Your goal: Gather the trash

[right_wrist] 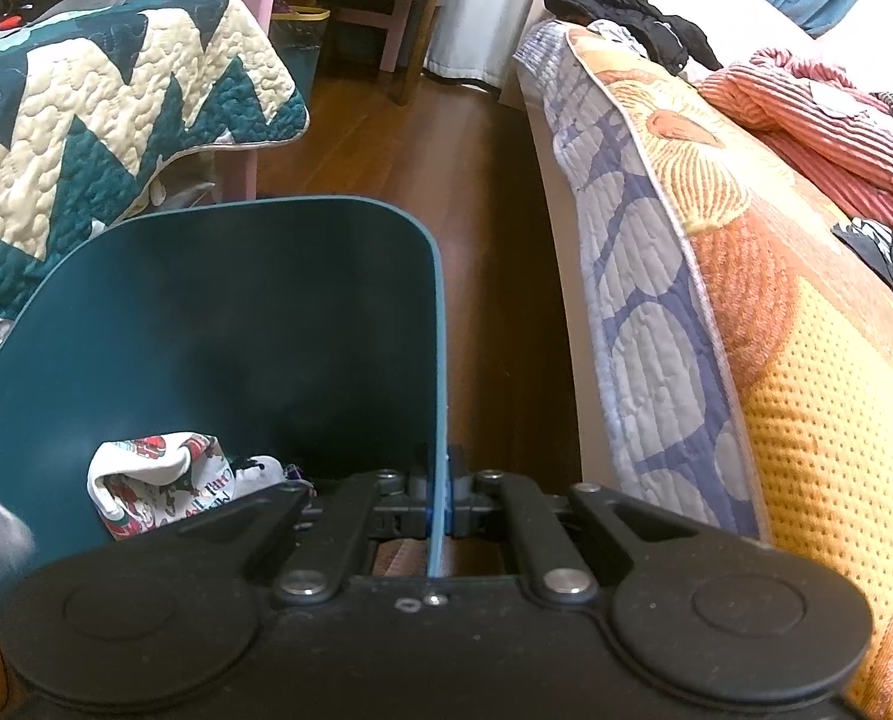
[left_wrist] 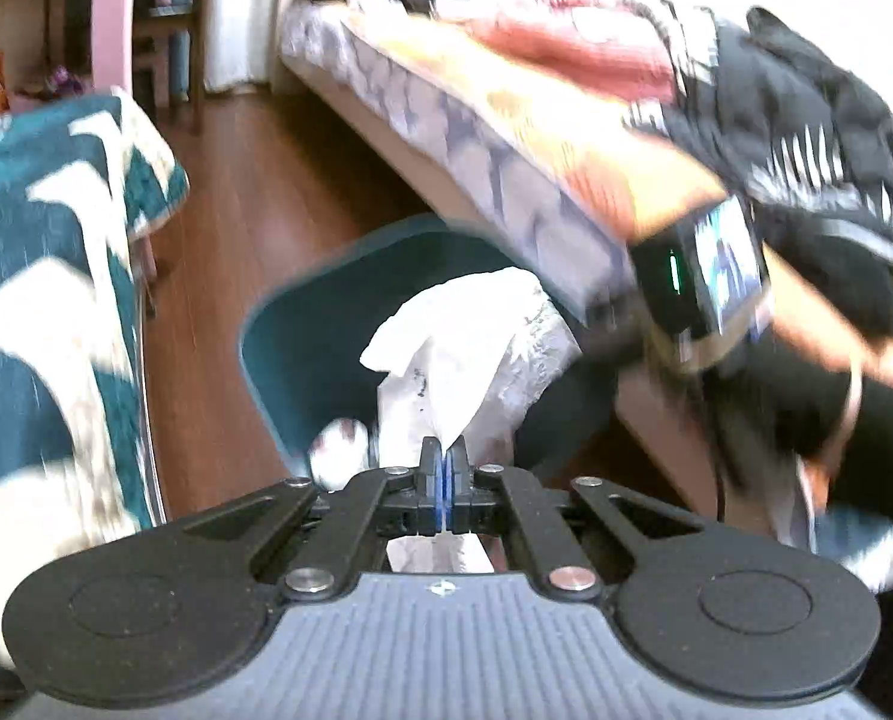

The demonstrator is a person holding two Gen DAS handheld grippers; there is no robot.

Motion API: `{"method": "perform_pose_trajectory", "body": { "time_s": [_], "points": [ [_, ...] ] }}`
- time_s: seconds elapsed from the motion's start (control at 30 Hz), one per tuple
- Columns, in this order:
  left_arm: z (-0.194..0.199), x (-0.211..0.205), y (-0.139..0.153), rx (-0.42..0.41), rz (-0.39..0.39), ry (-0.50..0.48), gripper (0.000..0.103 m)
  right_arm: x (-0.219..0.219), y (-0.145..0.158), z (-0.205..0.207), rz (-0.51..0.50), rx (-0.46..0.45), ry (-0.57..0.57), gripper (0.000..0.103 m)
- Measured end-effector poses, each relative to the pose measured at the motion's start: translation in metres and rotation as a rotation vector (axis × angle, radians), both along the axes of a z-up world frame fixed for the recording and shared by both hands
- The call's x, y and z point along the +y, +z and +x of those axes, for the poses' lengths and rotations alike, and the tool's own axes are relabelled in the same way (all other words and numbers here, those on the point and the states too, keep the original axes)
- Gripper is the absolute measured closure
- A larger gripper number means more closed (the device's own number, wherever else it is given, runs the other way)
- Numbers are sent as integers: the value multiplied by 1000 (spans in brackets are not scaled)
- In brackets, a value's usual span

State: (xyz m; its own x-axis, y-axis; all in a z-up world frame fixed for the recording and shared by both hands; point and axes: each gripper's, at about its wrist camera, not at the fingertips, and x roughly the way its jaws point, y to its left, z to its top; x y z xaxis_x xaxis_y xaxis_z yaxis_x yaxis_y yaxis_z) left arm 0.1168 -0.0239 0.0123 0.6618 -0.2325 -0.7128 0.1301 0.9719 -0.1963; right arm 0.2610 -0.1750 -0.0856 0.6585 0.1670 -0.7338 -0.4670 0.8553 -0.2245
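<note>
Through the left wrist camera I see my left tool (left_wrist: 444, 456) clamped on a crumpled white tissue (left_wrist: 446, 354), which sticks up past the pads and hangs over the open teal bin (left_wrist: 278, 330) on the wooden floor (left_wrist: 254, 192). This view is blurred. My right tool's housing (left_wrist: 701, 276) shows at the right (black, with a green light), in front of the bed (left_wrist: 506, 138). A teal-and-cream quilt (left_wrist: 44, 252) fills the left side.

Through the right wrist camera I see my right tool (right_wrist: 440, 483) pinched on the bin's (right_wrist: 224, 312) right wall, the thin rim caught between the pads. Inside, at the bottom, lies a printed wrapper (right_wrist: 152, 480) with red figures. The bin stands between the quilt (right_wrist: 104, 114) and the bed (right_wrist: 746, 252), where an orange cover and striped red cloth (right_wrist: 806, 120) lie.
</note>
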Motion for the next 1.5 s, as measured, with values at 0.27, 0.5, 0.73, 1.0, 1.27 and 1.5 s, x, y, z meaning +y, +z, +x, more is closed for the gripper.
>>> {"method": "perform_pose_trajectory", "body": {
  "time_s": [0.27,0.5,0.73,1.0,1.27,1.5],
  "points": [
    [57,-4,-4,33,-49,58,103,3,0,0,1,-1,7,100],
    [89,-17,-46,104,4,70,102,2,0,0,-1,-1,9,100],
    [110,-14,-81,183,-1,106,95,1,-1,1,-1,-1,6,100],
    [97,-14,-74,154,-12,146,34,-1,-2,3,5,4,-1,100],
    [46,-4,-38,73,-19,98,31,-2,-1,4,12,8,-9,100],
    [10,12,-44,113,25,113,31,-2,-2,5,12,9,-14,100]
  ]
}}
